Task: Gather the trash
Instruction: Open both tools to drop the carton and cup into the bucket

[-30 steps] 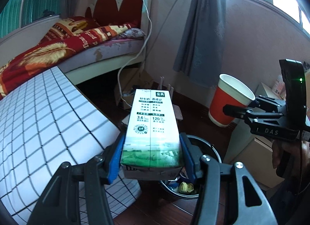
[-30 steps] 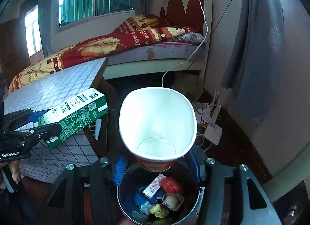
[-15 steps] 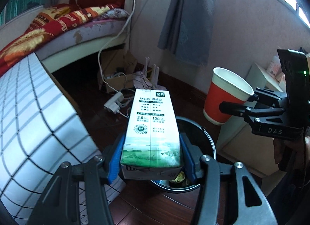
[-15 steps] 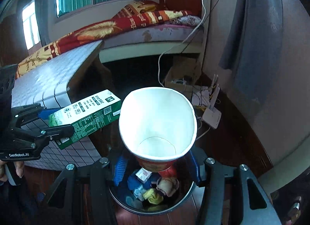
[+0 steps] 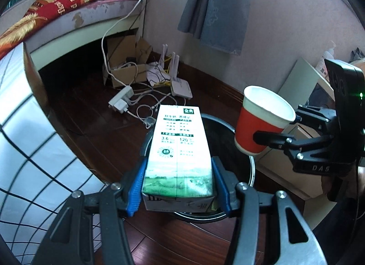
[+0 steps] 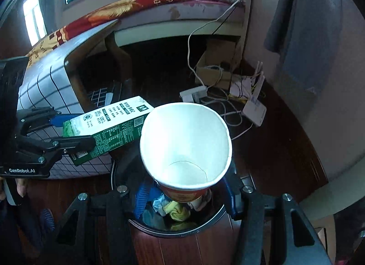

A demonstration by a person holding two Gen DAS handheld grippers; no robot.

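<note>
You hold both pieces of trash above the bin.

Your left gripper [image 5: 178,187] clamps the milk carton [image 5: 179,151]; your right gripper [image 6: 184,194] clamps the paper cup [image 6: 186,144], both over the trash bin [image 6: 205,224].

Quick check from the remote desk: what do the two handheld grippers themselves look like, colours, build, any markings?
Both are black linkage frames with silver screws and blue ribbed pads on the fingers. The left gripper carries white "GenRobot.AI" lettering. The right gripper reads "DAS" on its body and has a black block behind it with a small green light. A bare hand shows below it; no sleeves visible.
</note>
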